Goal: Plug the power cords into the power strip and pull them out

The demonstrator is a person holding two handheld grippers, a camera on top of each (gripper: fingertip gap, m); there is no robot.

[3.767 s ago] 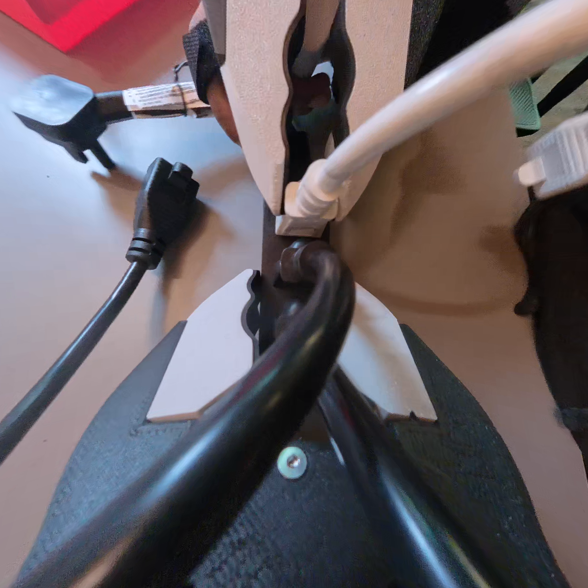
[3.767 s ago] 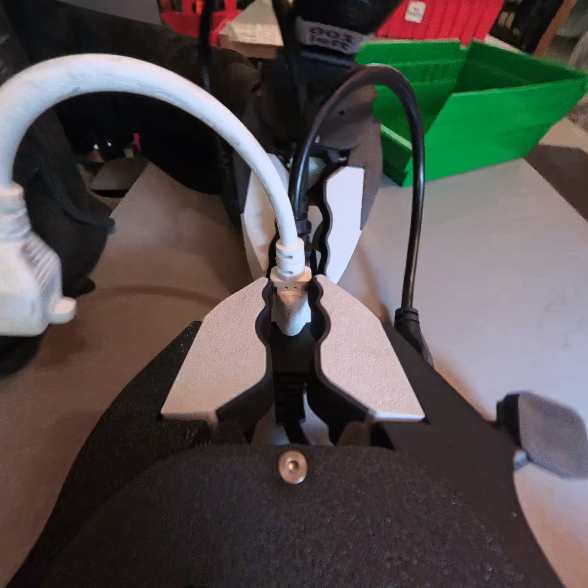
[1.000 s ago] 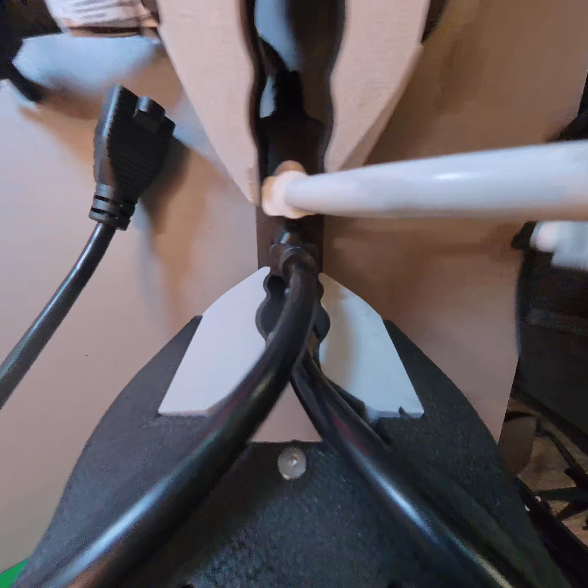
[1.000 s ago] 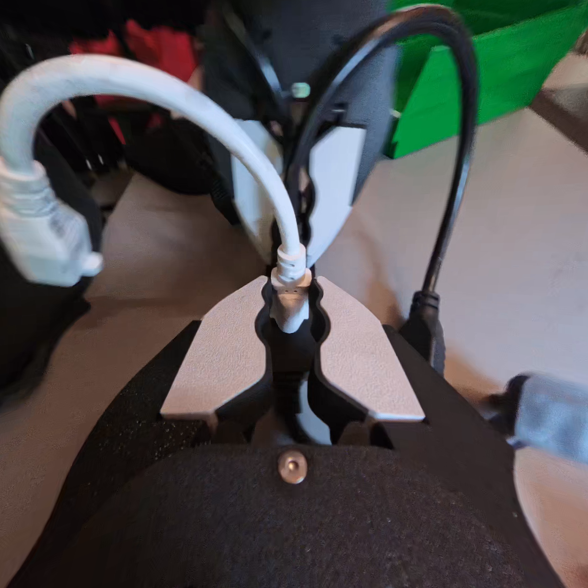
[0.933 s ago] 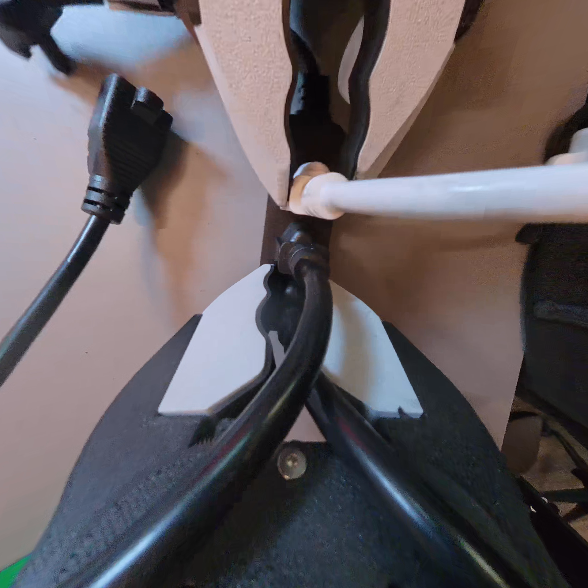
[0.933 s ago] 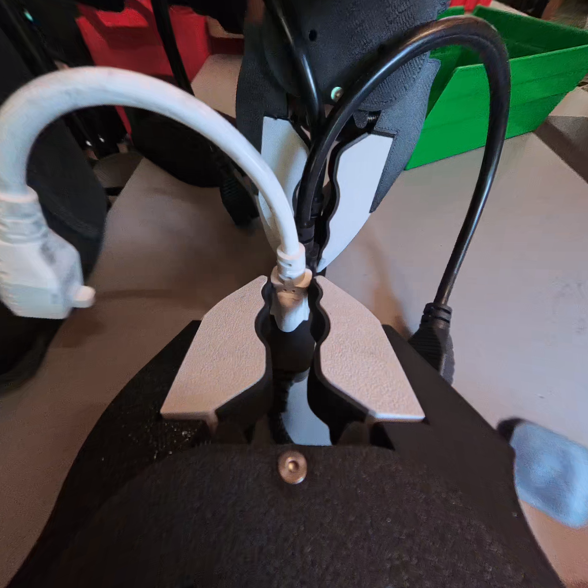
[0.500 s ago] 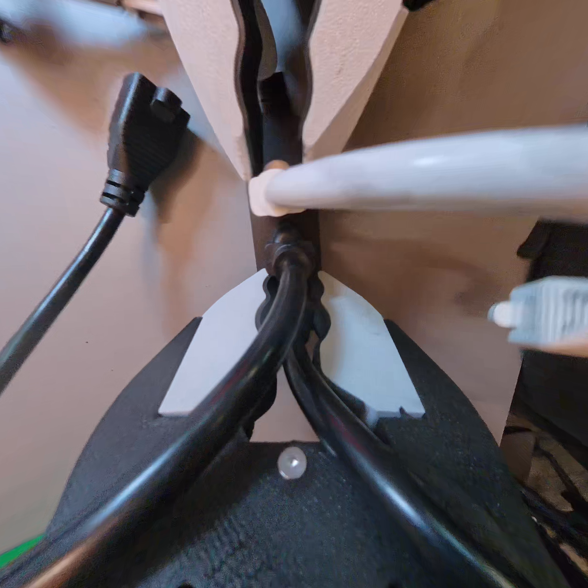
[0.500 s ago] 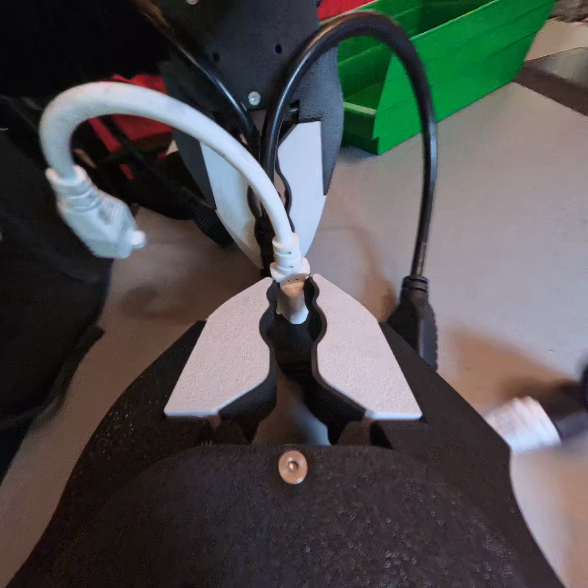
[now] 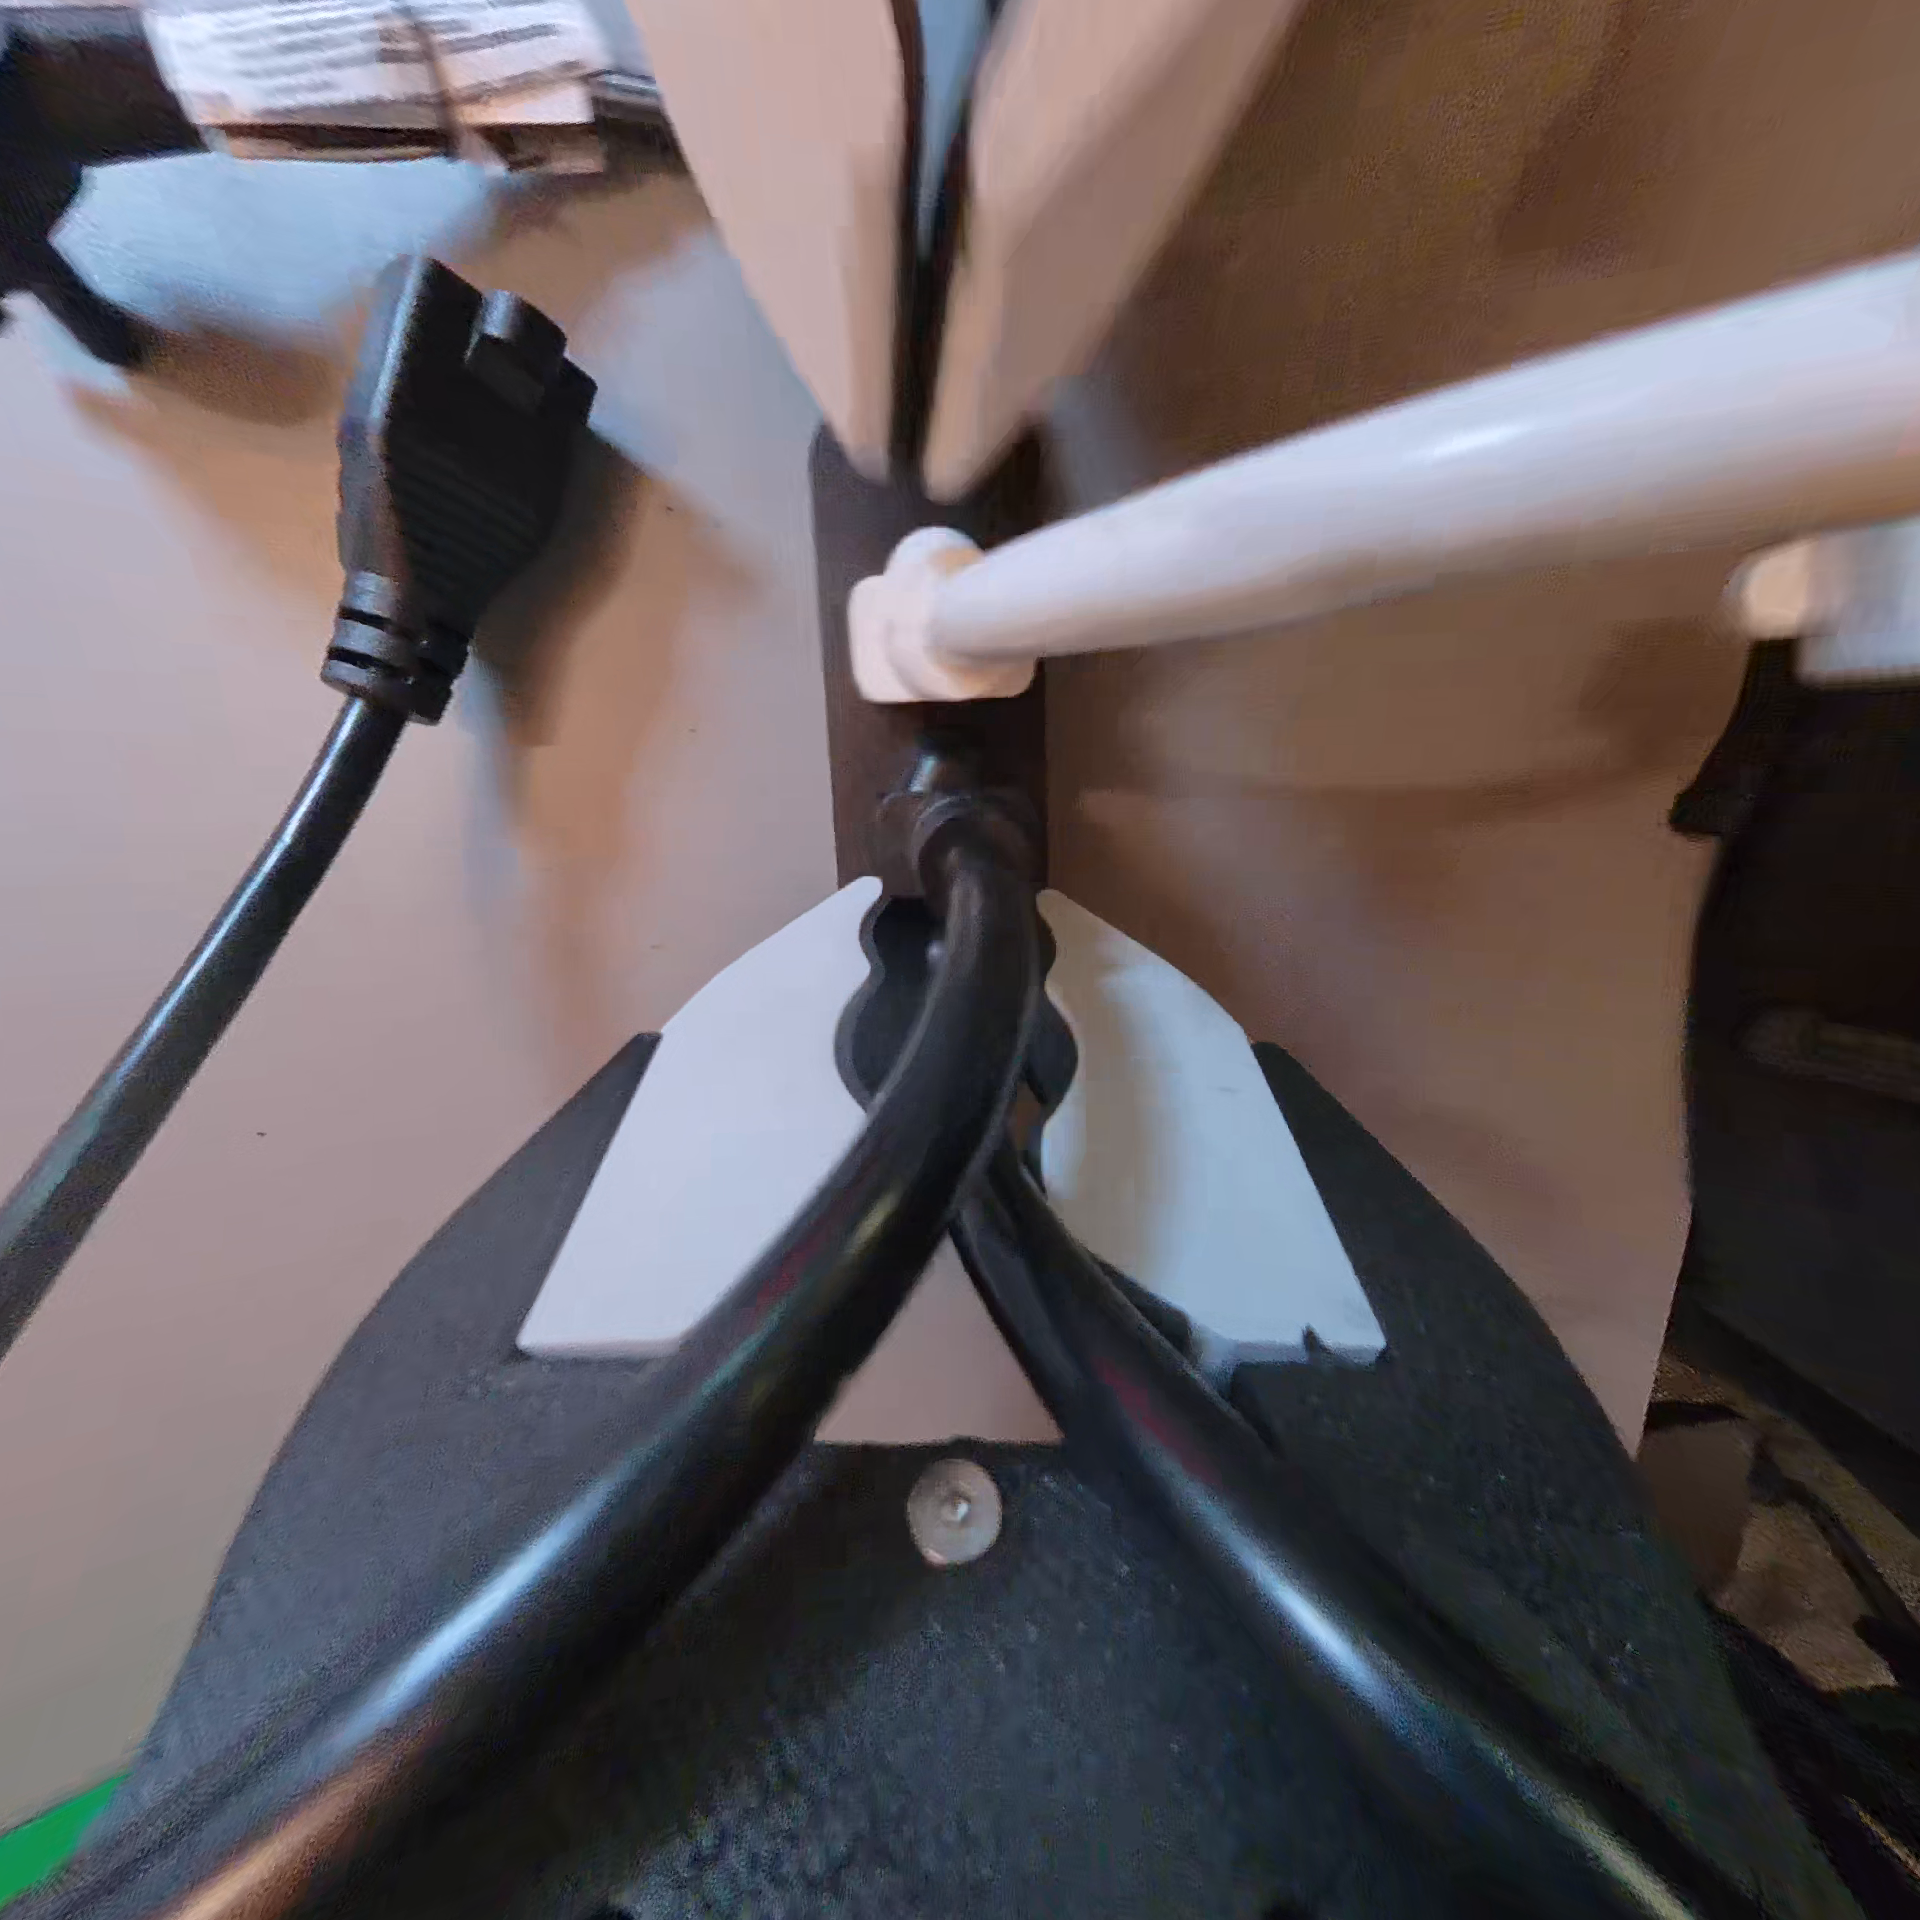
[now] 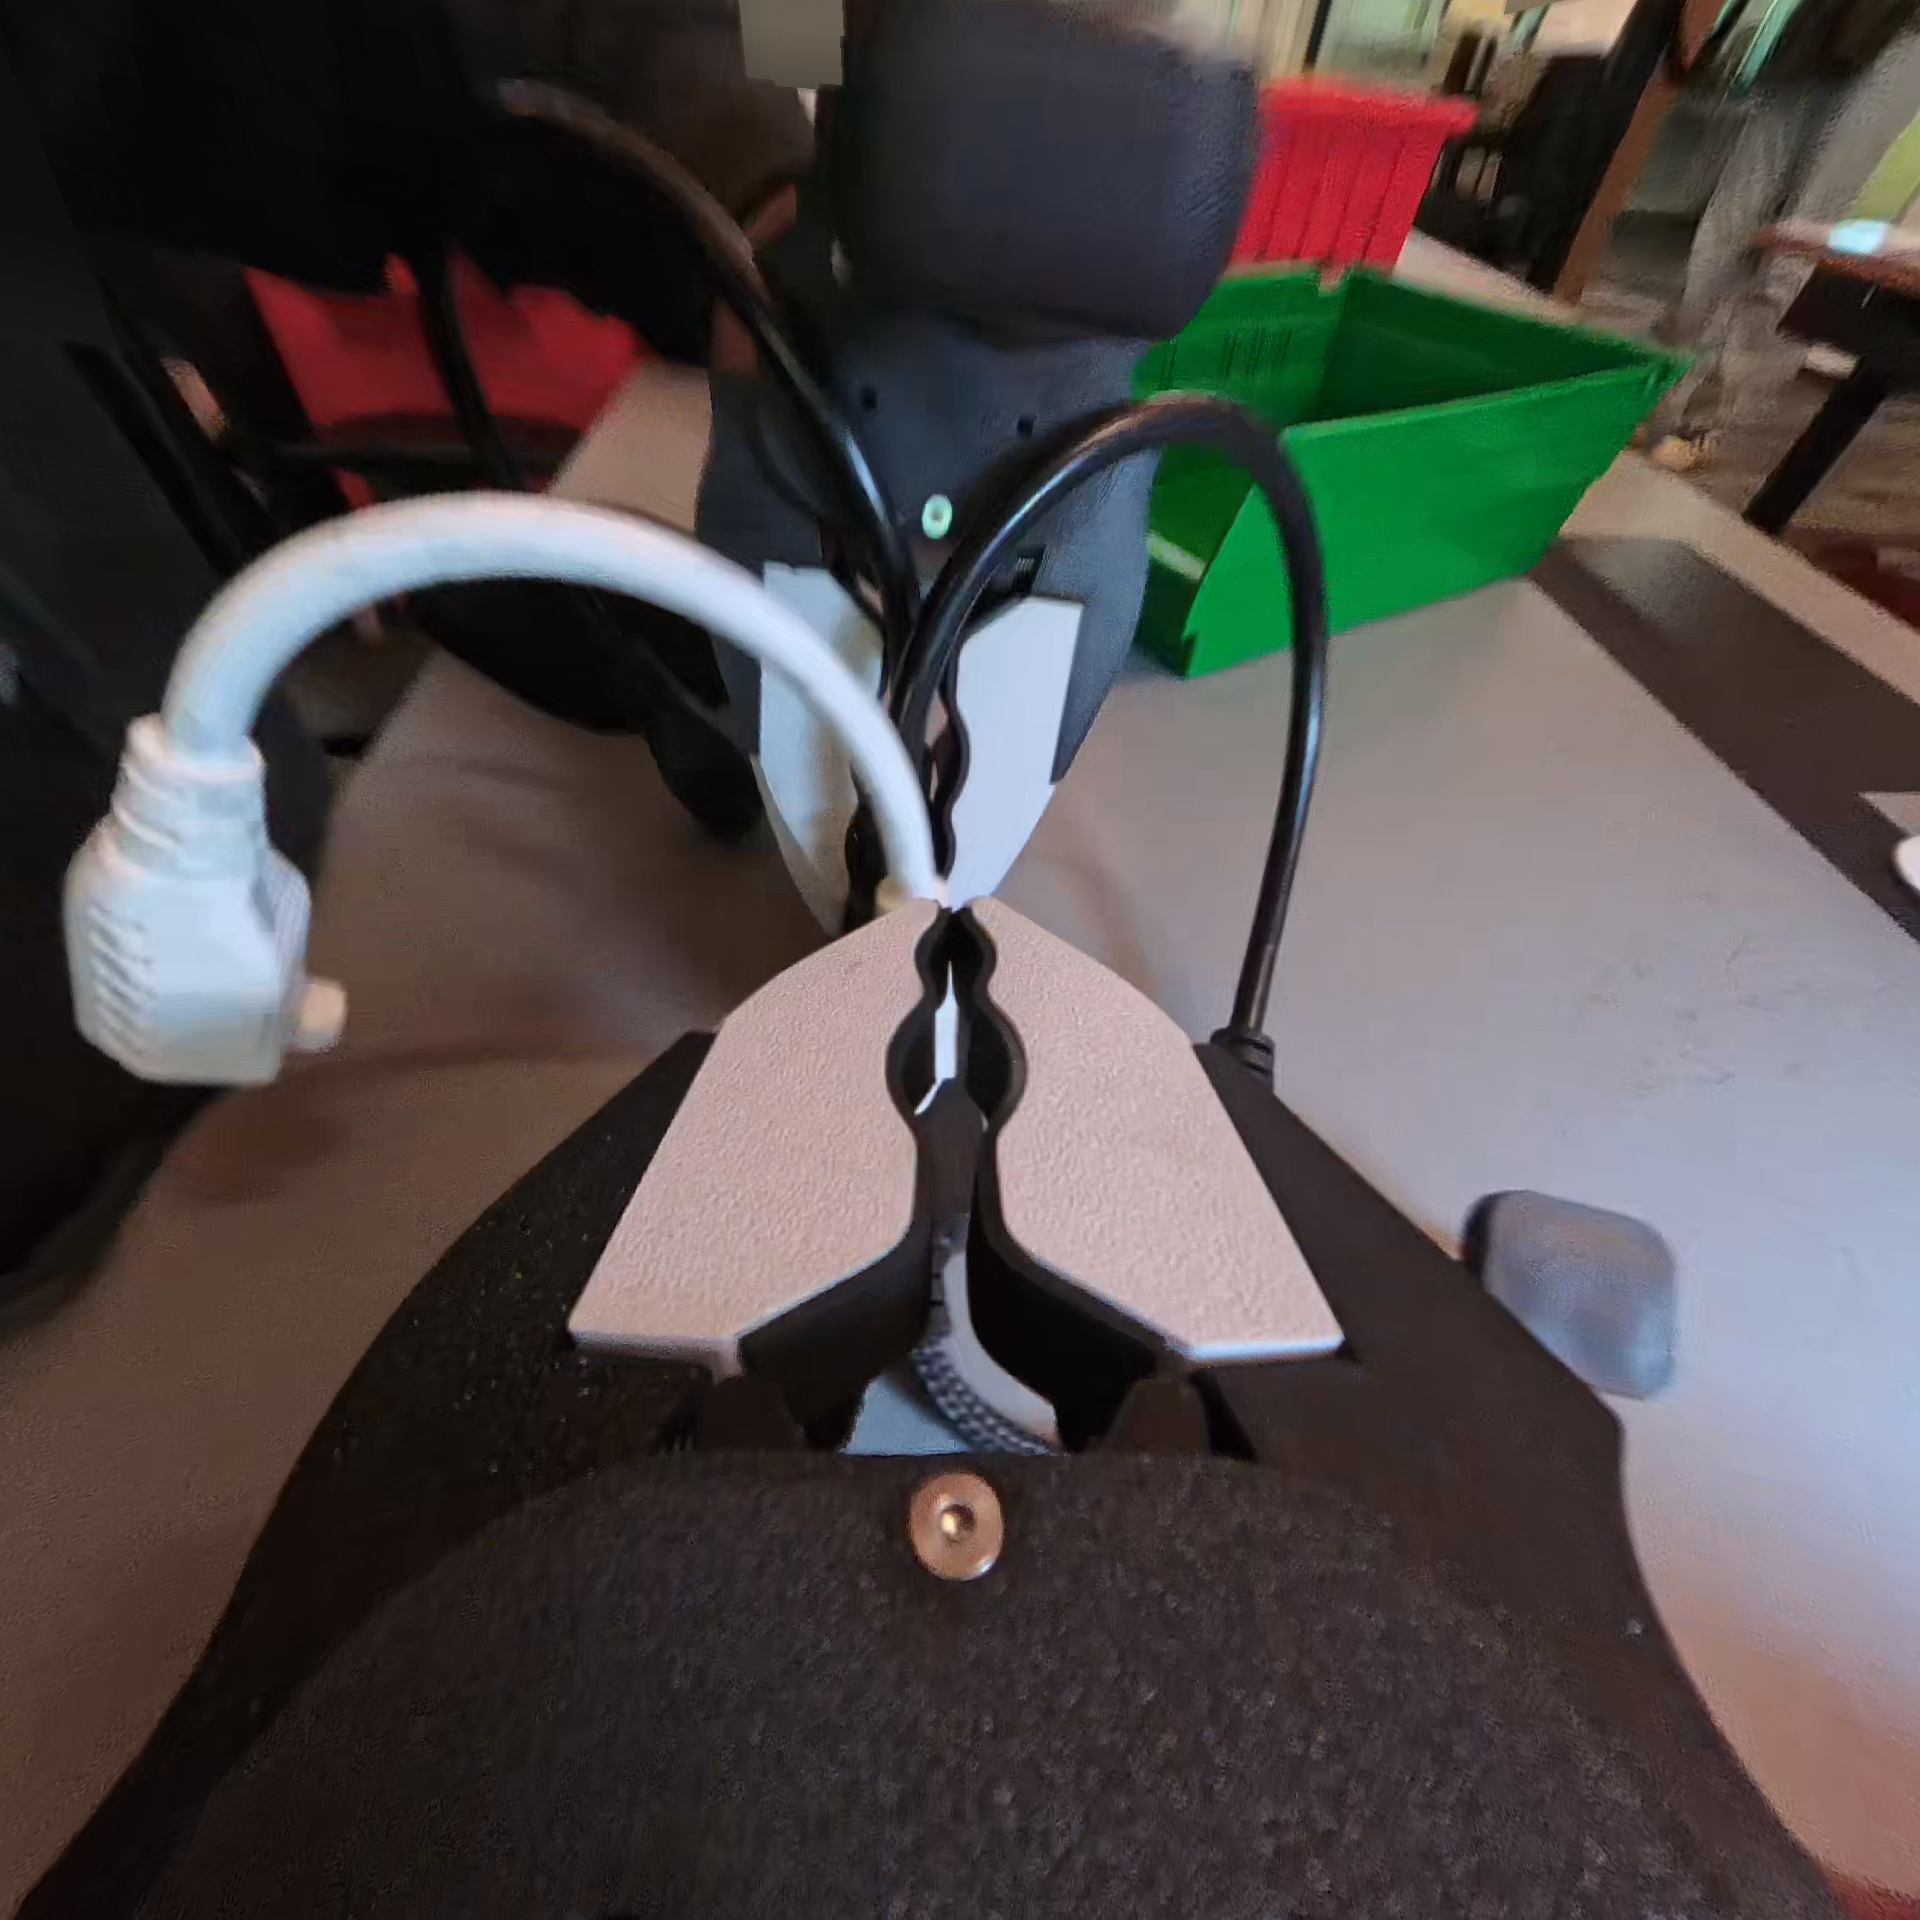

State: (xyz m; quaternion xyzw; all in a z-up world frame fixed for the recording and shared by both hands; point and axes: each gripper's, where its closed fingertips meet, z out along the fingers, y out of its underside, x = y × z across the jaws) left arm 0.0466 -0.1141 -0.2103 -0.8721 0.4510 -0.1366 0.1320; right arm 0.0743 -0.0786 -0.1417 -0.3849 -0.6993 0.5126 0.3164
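A narrow black power strip stands edge-on between my two grippers. My left gripper is shut on its near end, where a black cord comes out and loops back over the gripper. A white cord's end sits in the strip, and the cord arcs to a free white plug. My right gripper is shut with nothing between its fingers, its tips just off the white cord's end. In the left wrist view it is just beyond the white end.
The black cord's connector lies on the grey table, left of the strip. A grey-black plug lies at the right gripper's right side. A green bin and a red bin stand behind the left gripper. There is about 8 cm between the tips of the two grippers.
My right gripper has let go of the white cord's end, closed its fingers and drawn back a little. The white end stays in the strip. The left gripper keeps its hold.
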